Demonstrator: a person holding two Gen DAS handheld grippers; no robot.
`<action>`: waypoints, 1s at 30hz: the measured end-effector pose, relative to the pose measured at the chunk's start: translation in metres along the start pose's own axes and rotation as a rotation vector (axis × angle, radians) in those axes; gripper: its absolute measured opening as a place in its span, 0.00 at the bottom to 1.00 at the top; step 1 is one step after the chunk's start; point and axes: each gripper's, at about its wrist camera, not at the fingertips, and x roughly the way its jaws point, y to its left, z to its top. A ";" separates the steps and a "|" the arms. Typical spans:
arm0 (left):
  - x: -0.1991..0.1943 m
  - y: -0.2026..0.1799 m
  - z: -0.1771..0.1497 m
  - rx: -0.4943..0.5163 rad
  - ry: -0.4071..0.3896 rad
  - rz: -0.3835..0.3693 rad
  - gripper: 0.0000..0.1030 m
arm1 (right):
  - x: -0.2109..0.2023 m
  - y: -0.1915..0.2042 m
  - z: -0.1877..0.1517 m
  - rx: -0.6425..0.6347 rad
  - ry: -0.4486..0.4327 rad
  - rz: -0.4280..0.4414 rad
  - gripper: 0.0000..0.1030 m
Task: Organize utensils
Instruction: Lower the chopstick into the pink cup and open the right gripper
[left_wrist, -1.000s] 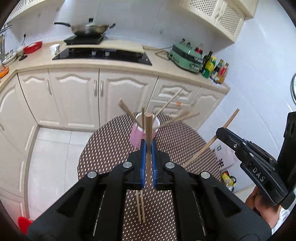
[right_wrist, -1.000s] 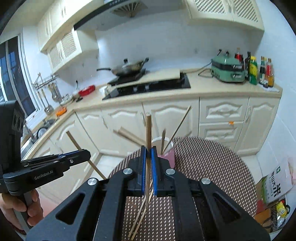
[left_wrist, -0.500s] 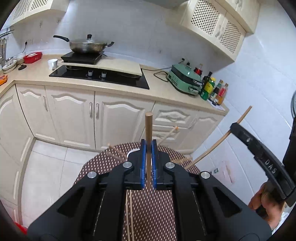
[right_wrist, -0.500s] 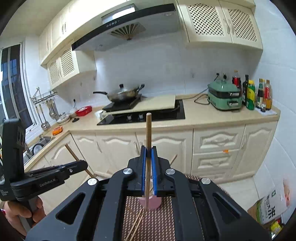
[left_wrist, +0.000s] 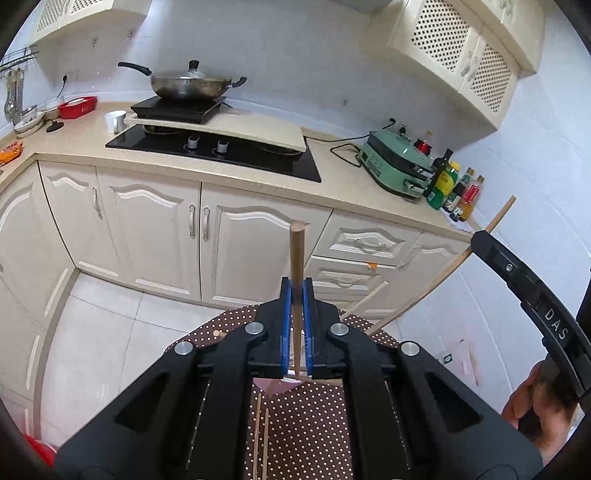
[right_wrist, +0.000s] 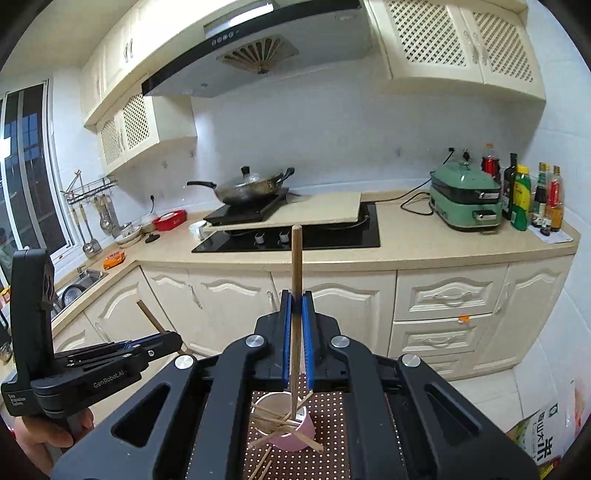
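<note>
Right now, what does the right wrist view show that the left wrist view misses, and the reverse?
Only the right wrist view shows the open mouth of the pink cup with thin wooden chopsticks crossed inside, the range hood and the left gripper from the side. Only the left wrist view shows the right gripper from the side and the person's hand on it. Both show a gripper shut on one upright chopstick, the dotted brown mat and the lidded wok.

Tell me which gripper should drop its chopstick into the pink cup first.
Right, probably: the right gripper holds its chopstick upright, tip already inside the pink cup. From the left gripper, the cup is mostly hidden.
</note>
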 end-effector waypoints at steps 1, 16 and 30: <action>0.004 0.000 0.000 0.000 0.005 0.004 0.06 | 0.005 0.000 -0.001 -0.002 0.009 0.006 0.04; 0.041 -0.002 -0.015 0.040 0.093 0.016 0.06 | 0.042 0.002 -0.025 -0.034 0.132 0.021 0.04; 0.054 -0.002 -0.033 0.048 0.204 0.007 0.06 | 0.060 0.007 -0.057 -0.019 0.285 0.024 0.05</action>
